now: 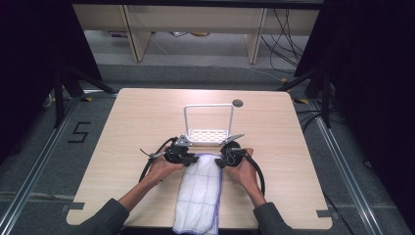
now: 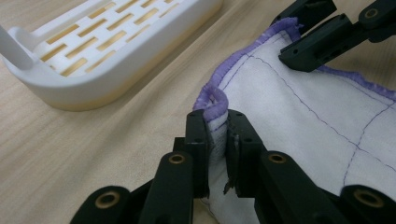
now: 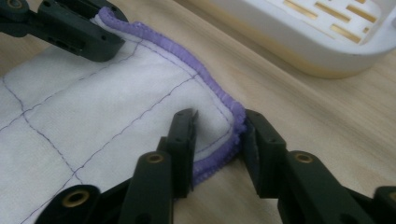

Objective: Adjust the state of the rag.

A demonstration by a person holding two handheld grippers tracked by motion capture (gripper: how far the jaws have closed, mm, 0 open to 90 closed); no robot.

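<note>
Left gripper (image 2: 217, 140): its black jaws are clenched on the near-left corner of the white quilted cloth with purple stitched edging (image 1: 200, 188), the hem bunched up between them.
Left-side risk: in my judgement the pinch takes little more than hem, so a sharp lift could tug it free.
Cloth: lies flat on the table, running from the near edge up to the grippers, just short of the white slotted plastic rack with a tall wire handle (image 1: 209, 133).
Right gripper (image 3: 217, 140): jaws parted, straddling the other corner, not yet clamped.
Right-side risk: closing now may catch edging alone, or an uneven pull may skew the cloth.
Surface: pale wooden table (image 1: 127, 127), bare.
Room: grey floor, black curtains, cables at right.
</note>
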